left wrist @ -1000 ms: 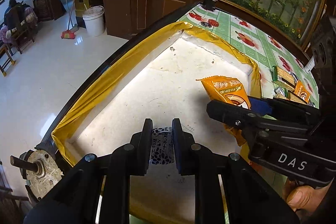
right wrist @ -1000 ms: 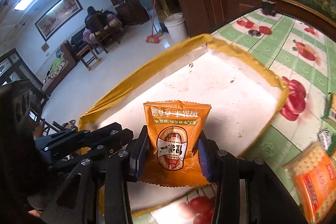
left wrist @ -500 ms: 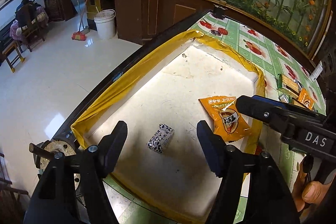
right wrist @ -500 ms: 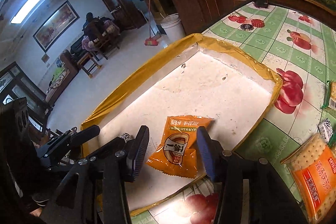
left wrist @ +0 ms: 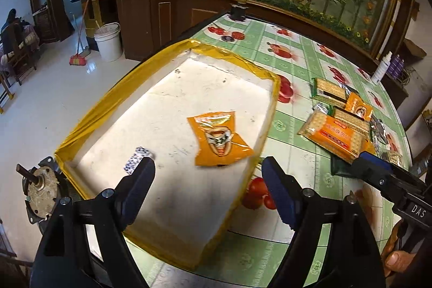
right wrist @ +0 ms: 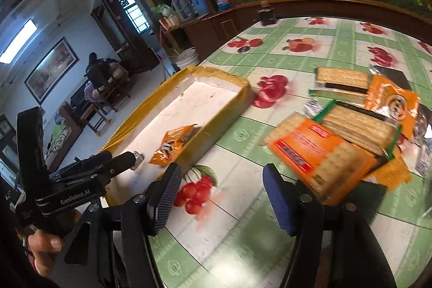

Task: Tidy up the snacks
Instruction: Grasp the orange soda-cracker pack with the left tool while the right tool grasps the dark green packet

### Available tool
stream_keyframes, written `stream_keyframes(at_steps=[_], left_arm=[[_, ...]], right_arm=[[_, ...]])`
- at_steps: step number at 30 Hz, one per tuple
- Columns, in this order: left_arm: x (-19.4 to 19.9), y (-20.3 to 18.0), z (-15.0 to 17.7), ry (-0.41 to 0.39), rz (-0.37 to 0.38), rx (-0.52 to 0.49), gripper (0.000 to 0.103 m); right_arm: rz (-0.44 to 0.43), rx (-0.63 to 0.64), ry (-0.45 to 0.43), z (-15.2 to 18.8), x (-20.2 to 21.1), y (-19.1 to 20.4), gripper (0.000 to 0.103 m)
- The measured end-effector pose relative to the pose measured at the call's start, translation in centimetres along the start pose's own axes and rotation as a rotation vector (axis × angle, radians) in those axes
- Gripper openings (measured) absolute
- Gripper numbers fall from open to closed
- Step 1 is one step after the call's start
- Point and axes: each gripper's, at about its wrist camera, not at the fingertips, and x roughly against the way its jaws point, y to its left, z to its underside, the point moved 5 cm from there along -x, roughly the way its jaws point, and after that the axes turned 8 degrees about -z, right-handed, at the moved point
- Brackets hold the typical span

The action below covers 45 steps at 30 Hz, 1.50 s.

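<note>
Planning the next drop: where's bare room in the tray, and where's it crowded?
Tray floor is bare across its far half, beyond the orange packet, and along the near end. The small patterned packet sits by the left wall. Crowded: the cracker pile on the tablecloth, right of the tray.

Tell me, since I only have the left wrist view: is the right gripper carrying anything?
Observer: No. The right gripper is empty, and its jaws are opening over bare tablecloth.
Operator: What lies nearest to it?
Observer: The orange cracker pack, just beyond its right finger and not touching it.
Operator: Does that view show the left gripper?
Observer: Yes. The left gripper is at the tray's near end, its jaws opening with nothing held. A hand grips its handle.
</note>
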Motion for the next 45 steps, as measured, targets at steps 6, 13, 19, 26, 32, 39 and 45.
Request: stream_keyframes(at_steps=[6,13,19,26,32,39,45], left_arm=[[0.7,-4.8,0.9,0.015,0.051,-0.090,0.082],[0.6,-8.5,1.4,0.050,0.098,-0.137,0.082],[-0.7,-11.2,-0.4,0.083,0.133,-0.120,0.082],[-3.4,-15.9,-3.7,0.116,0.155,-0.098,0.081],[-7.1,-18.9,-3.7,0.203,0.117,-0.122,0.083],[-6.5,-14.2,0.8,0.258,0.060,-0.203,0.083],[-5.7,-11.2,1.3,0.291,0.100,-0.148,0.083]], right_arm=[[0.097,-0.074,-0.036,2.8,4.7,-4.8,0.066],[0.154,-0.151,-0.055,4.3,7.8,-8.7,0.066],[0.152,-0.164,-0.070,4.8,8.3,-9.7,0.066],[0.150,-0.172,-0.071,5.5,8.8,-10.3,0.066],[0.158,-0.178,-0.069,5.1,9.0,-10.7,0.066],[0.131,-0.152,-0.046,4.2,8.7,-11.0,0.072],[0.063,-0.046,0.073,3.8,4.4,-8.5,0.071]])
